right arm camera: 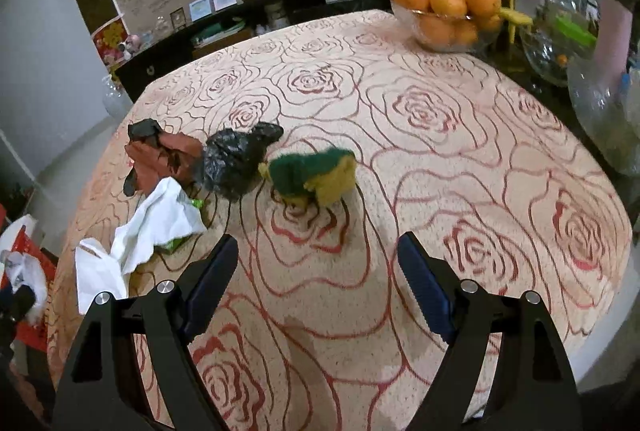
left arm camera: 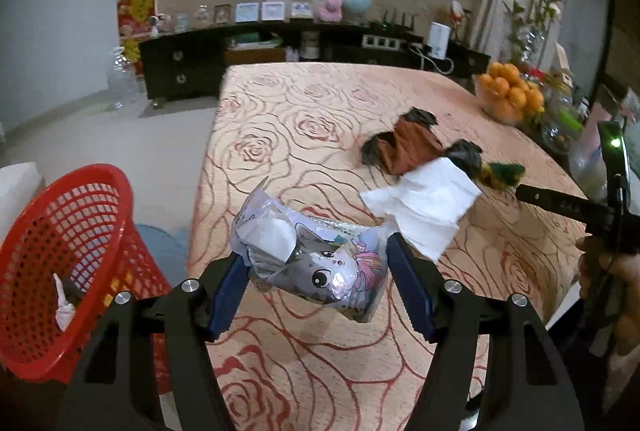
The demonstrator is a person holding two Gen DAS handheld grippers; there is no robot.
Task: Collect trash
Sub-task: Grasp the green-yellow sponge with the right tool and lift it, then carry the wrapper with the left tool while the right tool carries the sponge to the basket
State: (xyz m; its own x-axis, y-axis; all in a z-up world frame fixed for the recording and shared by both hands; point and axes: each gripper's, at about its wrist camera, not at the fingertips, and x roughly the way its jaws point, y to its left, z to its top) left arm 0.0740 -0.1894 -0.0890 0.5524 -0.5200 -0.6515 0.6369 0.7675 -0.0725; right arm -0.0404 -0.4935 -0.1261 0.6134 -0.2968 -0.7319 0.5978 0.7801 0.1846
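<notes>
My left gripper [left arm camera: 316, 271] is shut on a crumpled cat-print wrapper [left arm camera: 316, 263] and holds it above the table's near left part. A red mesh basket [left arm camera: 60, 263] stands off the table to the left, with some trash inside. White tissue [left arm camera: 424, 207], a brown wrapper [left arm camera: 408, 147], a black bag [right arm camera: 236, 159] and a green-yellow sponge [right arm camera: 316, 175] lie on the rose-patterned table [right arm camera: 440, 159]. My right gripper [right arm camera: 318, 263] is open and empty, just short of the sponge. It also shows at the right edge of the left wrist view [left arm camera: 560, 203].
A glass bowl of oranges [right arm camera: 448, 7] stands at the table's far right, with glass vases [right arm camera: 560, 47] beside it. A dark sideboard [left arm camera: 280, 43] with frames and a globe runs along the back wall. A plastic bottle [left arm camera: 120, 79] stands on the floor.
</notes>
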